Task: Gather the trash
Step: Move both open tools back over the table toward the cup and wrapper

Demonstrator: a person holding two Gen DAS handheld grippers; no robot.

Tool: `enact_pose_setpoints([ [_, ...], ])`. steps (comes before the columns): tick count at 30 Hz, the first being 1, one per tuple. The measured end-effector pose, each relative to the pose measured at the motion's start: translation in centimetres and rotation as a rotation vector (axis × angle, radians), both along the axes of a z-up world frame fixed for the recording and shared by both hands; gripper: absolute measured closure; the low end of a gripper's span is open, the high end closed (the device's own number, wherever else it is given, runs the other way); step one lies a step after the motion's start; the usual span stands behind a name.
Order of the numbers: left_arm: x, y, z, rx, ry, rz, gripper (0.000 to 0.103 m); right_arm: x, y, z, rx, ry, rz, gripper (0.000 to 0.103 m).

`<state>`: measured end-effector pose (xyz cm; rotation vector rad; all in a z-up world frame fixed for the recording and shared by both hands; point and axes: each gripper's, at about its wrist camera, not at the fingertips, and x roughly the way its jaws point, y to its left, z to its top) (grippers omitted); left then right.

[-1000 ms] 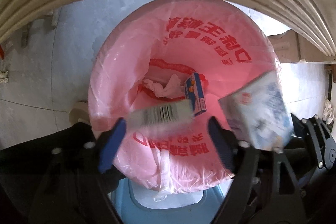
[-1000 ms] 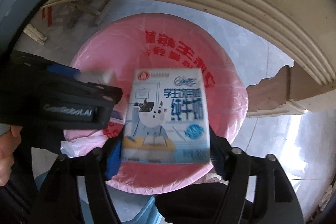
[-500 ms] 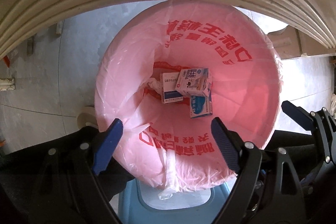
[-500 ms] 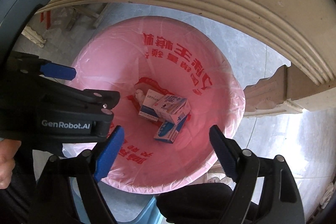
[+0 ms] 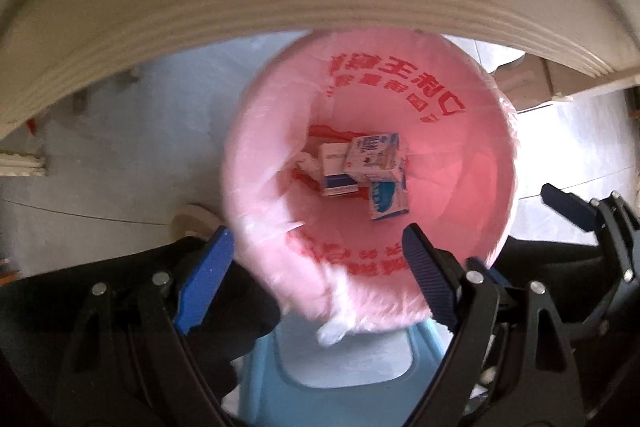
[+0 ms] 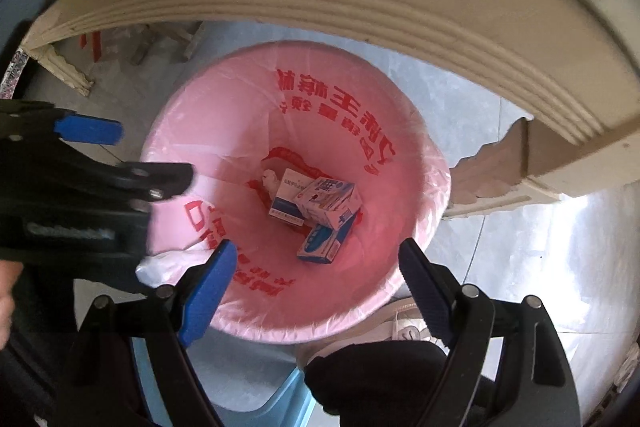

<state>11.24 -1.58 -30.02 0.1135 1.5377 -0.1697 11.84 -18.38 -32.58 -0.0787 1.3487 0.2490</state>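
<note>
Pink plastic liner (image 5: 460, 163), printed with red characters, is covering a round bin whose own body is showing nowhere beyond the liner's folded rim. Three small cartons are lying at the bottom: a white carton with a blue band (image 5: 334, 171) flat on the base, a milk carton (image 5: 372, 157) tilted across it, and a blue-and-white carton (image 5: 386, 199) partly tucked under that one. Print on all three is too small to be reading. A crumpled white scrap (image 6: 270, 179) is peeking out beside them, half hidden by the liner's folds.

Left gripper (image 5: 316, 271) is hanging above the near rim, jaws spread wide, nothing between the blue pads. Right gripper (image 6: 316, 277) is hovering over the same rim, jaws likewise spread and empty. In the right wrist view the left gripper's black body is cutting across the left edge, its lettering smeared by blur. Part of a hand (image 6: 6, 291) is showing at that edge, mostly cut off.

Cream ribbed moulding (image 5: 280, 7) is arching across the top of both views, blocking whatever lies beyond. Pale grey tiled floor (image 5: 120, 147) is surrounding the bin. A light blue stool (image 5: 348, 379) is sitting just below the bin, partly covered. Dark clothing is filling the lower corners. A white shoe (image 6: 404, 323) is poking out by the bin's rim.
</note>
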Motion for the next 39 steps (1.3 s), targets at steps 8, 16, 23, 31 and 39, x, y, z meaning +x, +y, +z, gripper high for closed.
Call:
enact_pose_setpoints([
  [8, -2.4, 5.6, 10.4, -0.09, -0.057, 0.054, 0.019, -3.0, -0.9, 10.7, 0.1, -0.167, 0.016, 0.009],
  [16, 2.7, 9.8, 24.5, -0.056, -0.208, 0.148, 0.011, 0.2, -2.1, 24.9, 0.143, -0.36, 0.095, 0.007],
  [23, 7.6, 10.1, 33.0, -0.07, -0.293, 0.16, 0.011, 6.8, -2.3, 35.1, 0.232, -0.423, 0.183, 0.007],
  [31, 12.2, 9.4, 35.9, -0.02, -0.333, 0.164, 0.011, 13.3, -2.3, 40.5, 0.274, -0.473, 0.216, 0.007],
  [39, 16.1, 9.1, 32.5, 0.017, -0.27, 0.169, 0.011, 18.6, -1.9, 39.5, 0.264, -0.453, 0.218, 0.007],
])
